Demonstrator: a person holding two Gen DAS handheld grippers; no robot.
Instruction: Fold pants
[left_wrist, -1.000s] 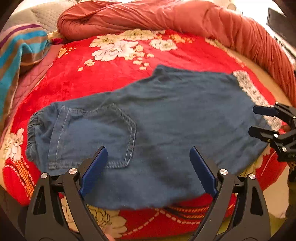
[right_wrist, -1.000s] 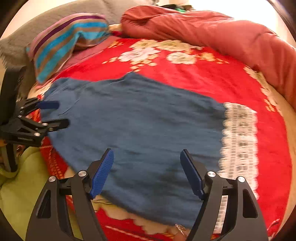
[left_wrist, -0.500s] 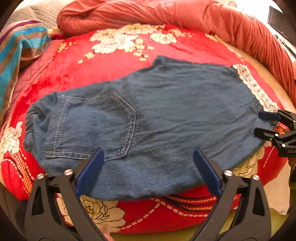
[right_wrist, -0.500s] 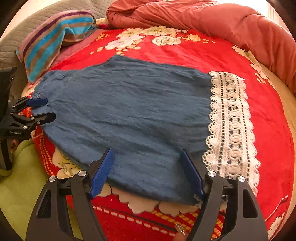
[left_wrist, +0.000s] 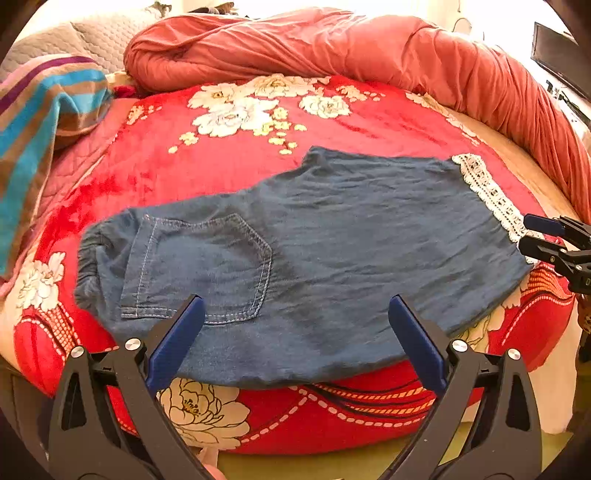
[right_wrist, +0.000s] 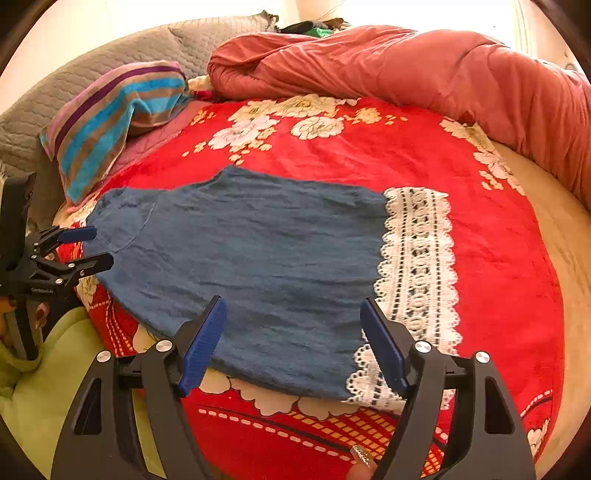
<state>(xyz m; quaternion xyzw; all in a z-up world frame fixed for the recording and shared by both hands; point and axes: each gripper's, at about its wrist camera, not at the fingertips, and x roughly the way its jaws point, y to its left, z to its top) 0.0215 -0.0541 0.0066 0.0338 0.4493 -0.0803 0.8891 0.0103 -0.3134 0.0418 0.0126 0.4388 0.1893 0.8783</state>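
Bedroom: floral blanket (left_wrist: 236, 155) on bed (pillow (right_wrist: 110, 122) too).

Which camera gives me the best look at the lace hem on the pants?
The right wrist view. The lace hem lies there broad and close, its pattern clear, just beyond the open right gripper. The left wrist view shows it only as a narrow strip at the pants' far right end.

Denim pants (left_wrist: 314, 243) — flat on blanket (left_wrist: 229, 162)

Pants (left_wrist: 332, 240) on blanket (left_wrist: 240, 162) (mid-bed)
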